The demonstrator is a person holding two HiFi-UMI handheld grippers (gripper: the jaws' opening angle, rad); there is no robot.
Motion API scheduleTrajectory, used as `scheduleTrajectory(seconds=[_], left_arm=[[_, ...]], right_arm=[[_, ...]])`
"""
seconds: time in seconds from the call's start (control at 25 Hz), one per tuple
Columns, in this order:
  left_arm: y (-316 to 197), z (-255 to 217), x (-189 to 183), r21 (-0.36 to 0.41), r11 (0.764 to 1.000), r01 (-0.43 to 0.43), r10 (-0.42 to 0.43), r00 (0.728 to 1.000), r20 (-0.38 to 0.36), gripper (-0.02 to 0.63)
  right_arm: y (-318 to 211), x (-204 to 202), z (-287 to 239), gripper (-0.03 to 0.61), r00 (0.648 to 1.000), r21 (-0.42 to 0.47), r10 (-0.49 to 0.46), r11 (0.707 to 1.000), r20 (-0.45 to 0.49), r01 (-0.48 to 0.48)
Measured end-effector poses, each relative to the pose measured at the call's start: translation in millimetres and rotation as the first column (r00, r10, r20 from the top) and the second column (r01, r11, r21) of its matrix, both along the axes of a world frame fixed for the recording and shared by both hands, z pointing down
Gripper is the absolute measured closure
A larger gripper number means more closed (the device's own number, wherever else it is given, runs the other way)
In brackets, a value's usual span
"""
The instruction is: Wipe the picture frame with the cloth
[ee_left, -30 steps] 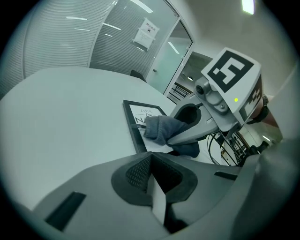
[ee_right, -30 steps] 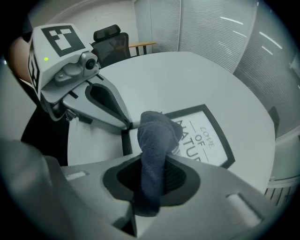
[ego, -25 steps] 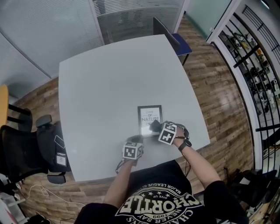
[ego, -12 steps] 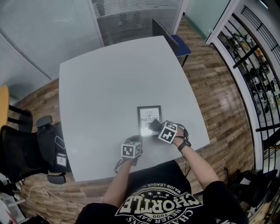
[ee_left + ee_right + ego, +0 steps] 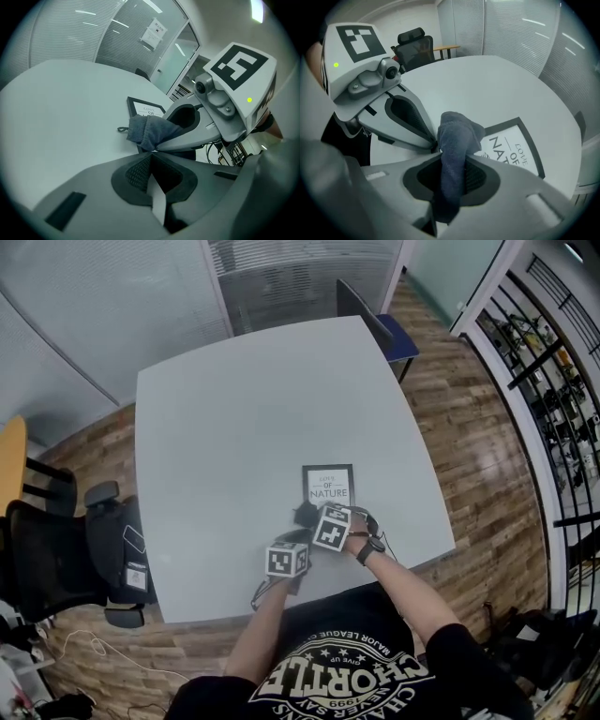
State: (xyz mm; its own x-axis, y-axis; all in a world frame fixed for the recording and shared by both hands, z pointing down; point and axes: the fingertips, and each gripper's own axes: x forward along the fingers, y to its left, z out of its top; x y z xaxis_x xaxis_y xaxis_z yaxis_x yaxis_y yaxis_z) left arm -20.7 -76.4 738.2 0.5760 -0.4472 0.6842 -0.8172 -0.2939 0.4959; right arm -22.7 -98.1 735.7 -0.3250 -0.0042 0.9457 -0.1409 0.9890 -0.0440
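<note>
A black-bordered picture frame (image 5: 329, 486) lies flat on the pale grey table (image 5: 234, 427), towards the person's side and right of the middle. Its white print reads "LOVE OF NATURE".

The right gripper (image 5: 456, 154) is clamped on a dark blue-grey cloth (image 5: 457, 131). The fabric runs down between the two pads and bunches into a rounded wad beyond the tips. In the head view that wad sits at the frame's near left corner, with most of the glass uncovered beyond it. In the right gripper view the wad overlaps the frame's near left edge. Whether the cloth presses on the frame or sits just above it cannot be told.

The left gripper (image 5: 151, 157) has its jaws brought together with nothing between them. It sits just beside the right gripper, on the person's left, with its tips pointing at the cloth and close under it, off the frame and above bare tabletop.

A black office chair (image 5: 56, 549) stands off the table's left side on the wooden floor (image 5: 469, 446), and a blue chair (image 5: 389, 334) stands at the far corner.
</note>
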Motion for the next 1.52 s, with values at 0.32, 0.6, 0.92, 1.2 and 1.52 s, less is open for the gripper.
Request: scheduleTrajectory(seconds=[0.32,0.6,0.92,1.2,1.52], left_arm=[[-0.4,2.4,-5.4,0.018,1.000,0.017,-0.017,0.999,0.030,0.609],[0.0,1.3,-3.5,0.018,1.000,-0.001,0.000,0.999,0.040,0.609],[0.3,0.6,-1.6,0.016,1.000,-0.006,0.006,0.999,0.034,0.609],[0.0,0.0,-3.1,0.017,1.000,-0.002,0.001,1.000,0.027,0.609],[0.1,0.0,-4.2,0.015,1.000,0.008,-0.008,1.000,0.021,0.609]], right_arm=[[-6.4,54.4,1.1,0.500,0.996,0.010,0.070,0.998,-0.056,-0.069],[-8.2,109.4,-3.6,0.500,0.982,0.020,0.167,0.986,-0.090,-0.166],[-5.8,100.4,-6.8,0.500,0.983,0.011,0.167,0.986,-0.075,-0.167],[3.6,30.9,-20.5,0.500,0.996,-0.012,0.081,0.997,0.045,-0.080],[16.6,-3.9,-4.9,0.500,0.999,-0.038,0.015,0.999,0.037,-0.013]])
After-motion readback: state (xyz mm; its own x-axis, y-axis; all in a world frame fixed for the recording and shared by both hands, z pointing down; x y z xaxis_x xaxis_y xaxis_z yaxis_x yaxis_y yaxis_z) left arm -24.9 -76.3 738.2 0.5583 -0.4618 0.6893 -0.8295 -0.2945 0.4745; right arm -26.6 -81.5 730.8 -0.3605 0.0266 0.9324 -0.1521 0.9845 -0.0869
